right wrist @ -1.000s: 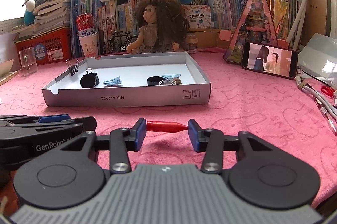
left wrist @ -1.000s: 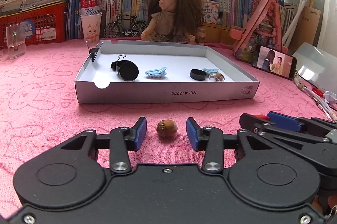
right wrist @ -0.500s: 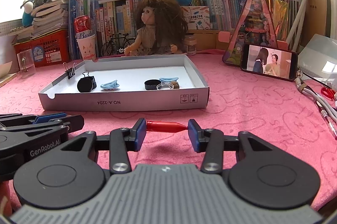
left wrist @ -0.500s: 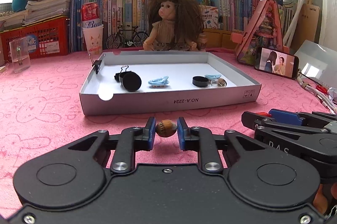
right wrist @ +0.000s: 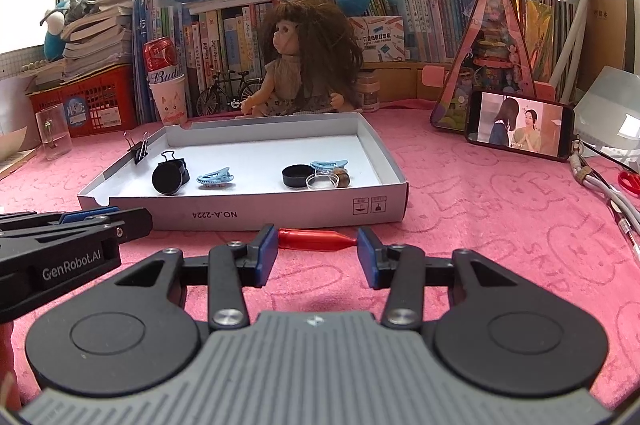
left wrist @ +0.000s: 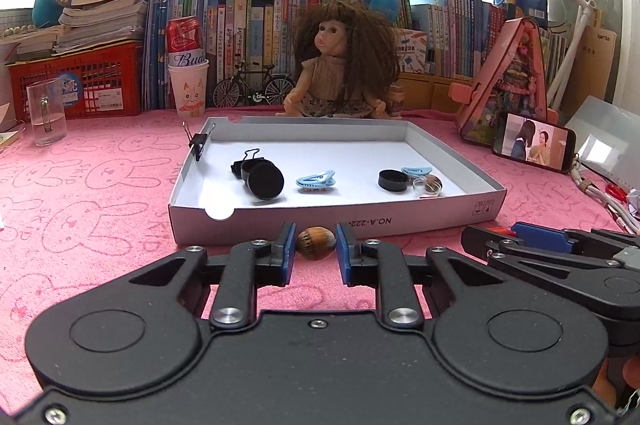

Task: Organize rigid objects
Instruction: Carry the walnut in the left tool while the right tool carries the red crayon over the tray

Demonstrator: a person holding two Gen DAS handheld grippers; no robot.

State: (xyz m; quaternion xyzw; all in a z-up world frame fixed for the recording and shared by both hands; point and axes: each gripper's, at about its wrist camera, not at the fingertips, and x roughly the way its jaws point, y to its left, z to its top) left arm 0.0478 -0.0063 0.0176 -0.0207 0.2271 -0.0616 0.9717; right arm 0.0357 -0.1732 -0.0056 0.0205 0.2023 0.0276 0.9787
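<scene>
Just before the white tray [left wrist: 400, 223] on the pink desk [left wrist: 100, 193], the left hand-held gripper [left wrist: 316, 249] clasps a nut [left wrist: 315, 243] while the right hand-held gripper [right wrist: 317, 251] grips a red pen cap [right wrist: 316, 240]

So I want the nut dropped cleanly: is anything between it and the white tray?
Only the tray's own near wall stands ahead of the nut held in the left gripper; it must be lifted over. Nothing else visibly intervenes.

Doll [left wrist: 344, 65], phone [left wrist: 534, 141], books behind.
</scene>
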